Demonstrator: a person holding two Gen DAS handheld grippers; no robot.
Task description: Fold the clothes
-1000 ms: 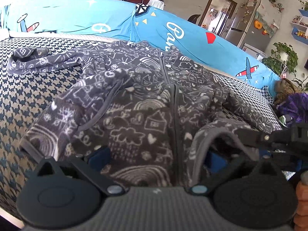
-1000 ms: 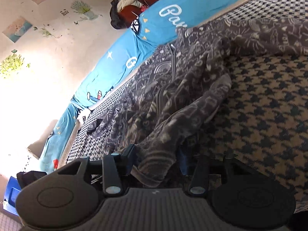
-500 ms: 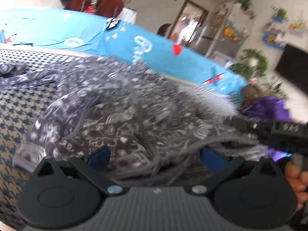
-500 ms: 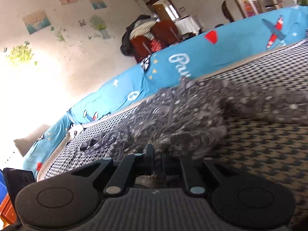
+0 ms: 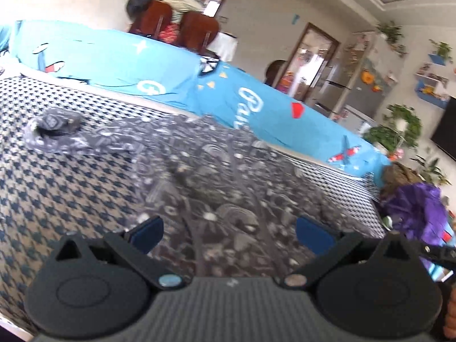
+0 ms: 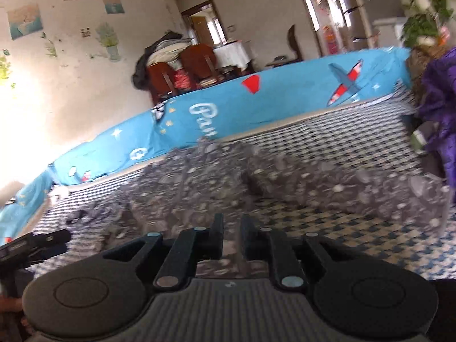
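1. The grey patterned hooded jacket (image 5: 228, 176) lies spread on the houndstooth bed cover (image 5: 57, 188), near the blue cushions (image 5: 119, 65) at the far edge.
2. The left gripper (image 5: 228, 229) has its fingers wide apart over the jacket.
3. The right gripper (image 6: 231, 235) has its fingers nearly together; whether they pinch fabric, I cannot tell.

the left black hand-held gripper (image 5: 229, 229) is held with its blue-padded fingers spread wide; the right black hand-held gripper (image 6: 231, 235) is nearly closed, fingers almost together.
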